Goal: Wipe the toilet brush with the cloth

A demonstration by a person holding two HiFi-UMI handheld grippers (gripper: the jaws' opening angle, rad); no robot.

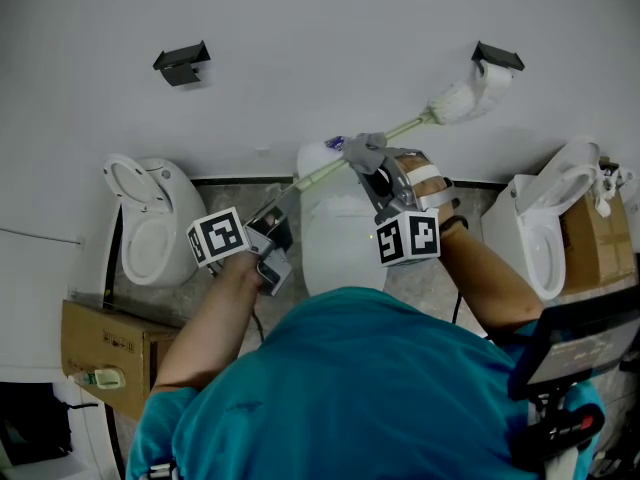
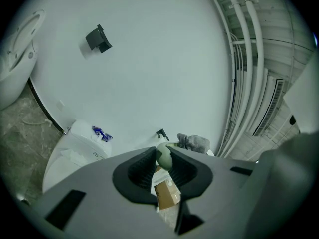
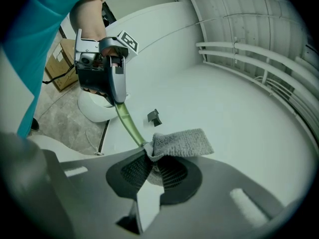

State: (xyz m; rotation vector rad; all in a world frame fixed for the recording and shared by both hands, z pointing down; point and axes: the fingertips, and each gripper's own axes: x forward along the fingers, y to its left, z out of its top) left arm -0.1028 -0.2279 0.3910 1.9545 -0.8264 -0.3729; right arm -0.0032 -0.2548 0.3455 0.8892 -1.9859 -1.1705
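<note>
The toilet brush has a pale green handle [image 1: 320,173] and a white head [image 1: 462,98] that points up and to the right in front of the wall. My left gripper [image 1: 272,238] is shut on the handle's lower end [image 2: 163,157], held level. A grey cloth [image 1: 365,151] is folded around the handle's middle, and my right gripper [image 1: 372,168] is shut on it. In the right gripper view the cloth [image 3: 182,143] bunches between the jaws, and the handle [image 3: 128,124] runs from it to the left gripper [image 3: 118,101]. The cloth [image 2: 194,142] also shows beyond the left jaws.
Three white toilets stand along the wall: one at the left [image 1: 150,218], one in the middle [image 1: 340,233] under the brush, one at the right [image 1: 545,228]. Cardboard boxes sit at the lower left [image 1: 105,353] and far right [image 1: 600,243]. Two black brackets [image 1: 182,63] [image 1: 497,56] hang on the wall.
</note>
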